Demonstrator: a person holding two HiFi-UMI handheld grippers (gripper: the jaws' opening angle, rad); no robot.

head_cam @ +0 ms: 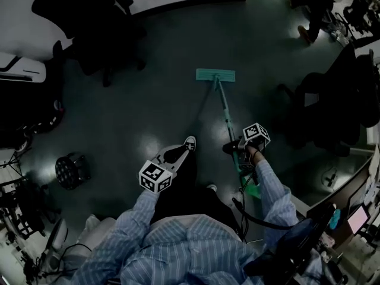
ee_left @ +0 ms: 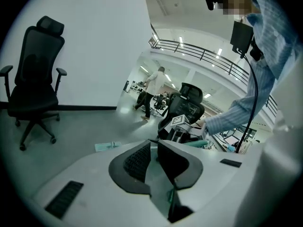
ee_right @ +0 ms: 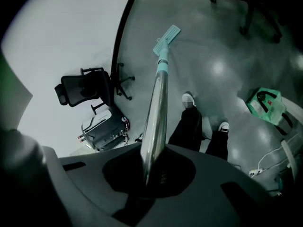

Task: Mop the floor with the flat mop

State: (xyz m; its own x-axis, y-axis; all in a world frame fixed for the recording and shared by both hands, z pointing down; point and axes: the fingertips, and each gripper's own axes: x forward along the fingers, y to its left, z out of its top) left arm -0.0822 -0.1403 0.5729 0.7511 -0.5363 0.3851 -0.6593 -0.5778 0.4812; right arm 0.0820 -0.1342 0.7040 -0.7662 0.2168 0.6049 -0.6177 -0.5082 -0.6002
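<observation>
The flat mop's teal head lies flat on the dark floor ahead of my feet. Its handle slants back to my right gripper, which is shut on it. In the right gripper view the metal handle runs out from between the jaws to the mop head near the wall. My left gripper hangs apart from the mop, over my left shoe. Its jaws are shut with nothing in them, and the mop head shows on the floor beyond.
A black office chair stands far left by the wall, another at the right. A round black basket sits on the floor at left. A green bag and cables lie near my right foot. Another person walks in the distance.
</observation>
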